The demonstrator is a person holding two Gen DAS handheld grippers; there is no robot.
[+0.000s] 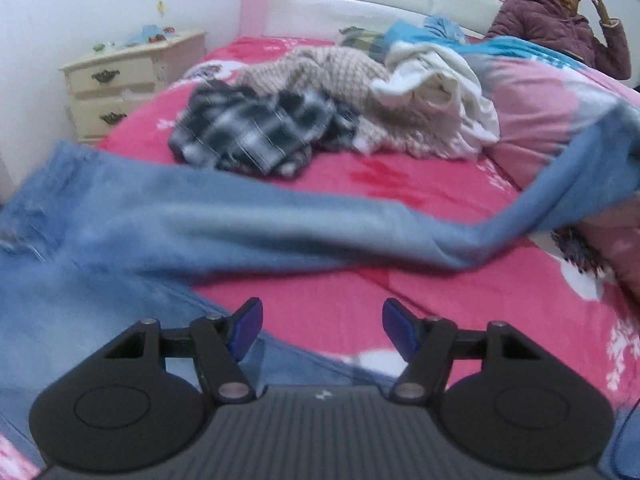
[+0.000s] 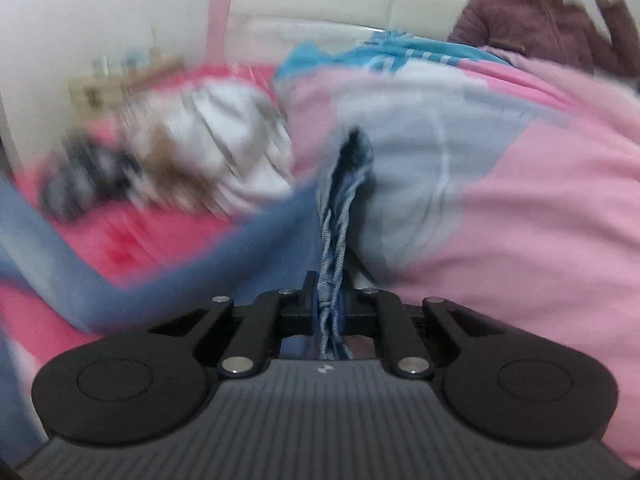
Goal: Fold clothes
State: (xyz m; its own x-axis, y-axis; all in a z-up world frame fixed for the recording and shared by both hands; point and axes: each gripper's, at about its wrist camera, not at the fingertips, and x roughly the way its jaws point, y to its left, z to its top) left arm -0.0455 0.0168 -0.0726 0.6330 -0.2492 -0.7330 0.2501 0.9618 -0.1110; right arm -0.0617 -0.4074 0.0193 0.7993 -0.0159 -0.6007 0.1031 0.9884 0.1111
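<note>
Denim jeans [image 1: 224,216] sprawl across the pink bed [image 1: 420,184], one leg lifted off to the right. Left tool [image 1: 322,326]: fingers spread wide, holding nothing, jeans just below. Risk: that leg drags into the clothes pile [image 1: 320,96].

Right view, blurred: right tool [image 2: 330,308] clamped on a bunched jeans edge. Thin bite; a tug could slip it.

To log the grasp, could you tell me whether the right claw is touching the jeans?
Touching. The right wrist view shows the right claw shut on a frayed edge of the jeans, denim pinched between its fingers.
</note>
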